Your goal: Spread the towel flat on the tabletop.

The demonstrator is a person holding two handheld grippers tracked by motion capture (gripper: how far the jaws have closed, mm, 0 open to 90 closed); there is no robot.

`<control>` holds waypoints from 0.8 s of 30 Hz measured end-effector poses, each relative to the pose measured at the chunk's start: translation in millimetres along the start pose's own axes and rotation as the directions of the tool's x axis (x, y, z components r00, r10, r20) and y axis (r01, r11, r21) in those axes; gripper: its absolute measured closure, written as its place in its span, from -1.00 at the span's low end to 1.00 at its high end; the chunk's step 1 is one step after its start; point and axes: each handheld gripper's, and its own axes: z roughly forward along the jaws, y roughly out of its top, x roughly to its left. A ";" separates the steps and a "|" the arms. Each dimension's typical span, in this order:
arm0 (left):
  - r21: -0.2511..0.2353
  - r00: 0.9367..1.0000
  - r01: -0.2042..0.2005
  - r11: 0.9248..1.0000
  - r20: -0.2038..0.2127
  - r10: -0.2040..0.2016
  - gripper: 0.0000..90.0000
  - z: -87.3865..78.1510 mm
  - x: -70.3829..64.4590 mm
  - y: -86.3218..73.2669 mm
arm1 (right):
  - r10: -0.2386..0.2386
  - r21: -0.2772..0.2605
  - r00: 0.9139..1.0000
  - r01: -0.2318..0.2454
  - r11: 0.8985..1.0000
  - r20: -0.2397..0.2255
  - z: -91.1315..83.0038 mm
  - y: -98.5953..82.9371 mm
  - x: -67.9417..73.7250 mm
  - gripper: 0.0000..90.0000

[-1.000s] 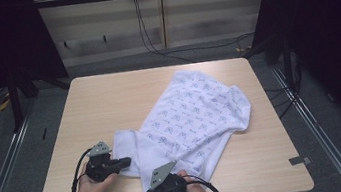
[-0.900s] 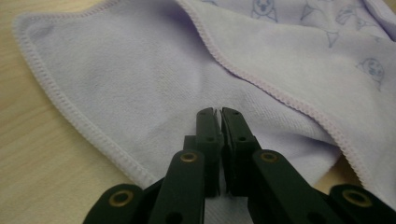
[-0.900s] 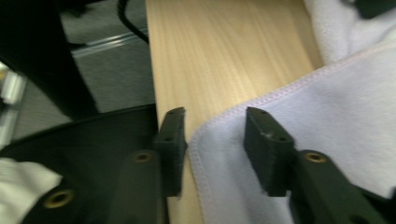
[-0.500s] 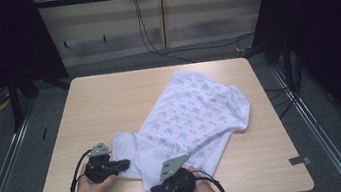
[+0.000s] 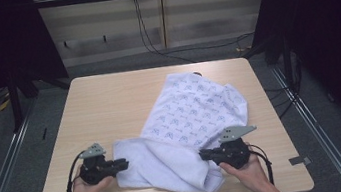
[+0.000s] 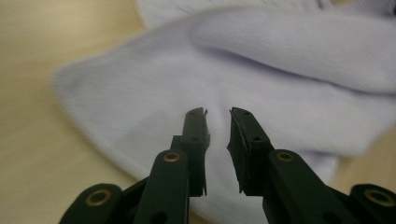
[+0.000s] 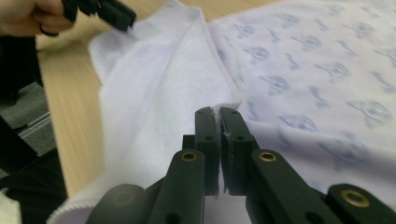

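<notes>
No legible text, label, brand, number or sign in any view. Towel [image 5: 197, 117]: repeating pale blue printed motif across its patterned face; in the right gripper view [image 7: 327, 70] the motifs appear as small blurred figures, with no readable letters or digits. Its plain white reverse side carries no marking. Left gripper [image 6: 218, 114] and right gripper [image 7: 218, 112]: black jaws with brass-coloured rivets, no lettering seen. Table [image 5: 108, 99]: bare wood-look surface, no print on it.
</notes>
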 end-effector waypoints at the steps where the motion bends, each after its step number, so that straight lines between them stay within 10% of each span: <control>1: -0.013 1.000 0.023 1.000 -0.015 -0.023 0.65 0.0 9.0 3.1 | 0.003 0.004 1.000 -0.003 1.000 0.003 -1.1 -2.6 -3.1 0.93; 11: -0.024 0.995 0.027 0.999 -0.099 -0.029 0.29 14.2 36.9 13.4 | 0.016 0.016 1.000 -0.016 1.000 0.009 -1.2 -9.3 -9.1 0.92; 16: 0.008 1.000 -0.020 1.000 -0.018 0.020 0.96 24.2 31.9 13.4 | 0.024 0.020 1.000 -0.024 1.000 0.008 -1.6 -10.8 -11.3 0.92; 24: -0.128 0.992 -0.037 0.991 0.114 0.052 0.97 -13.4 -6.3 18.6 | 0.080 -0.101 0.995 -0.073 0.992 0.061 -45.4 -2.8 -29.5 0.92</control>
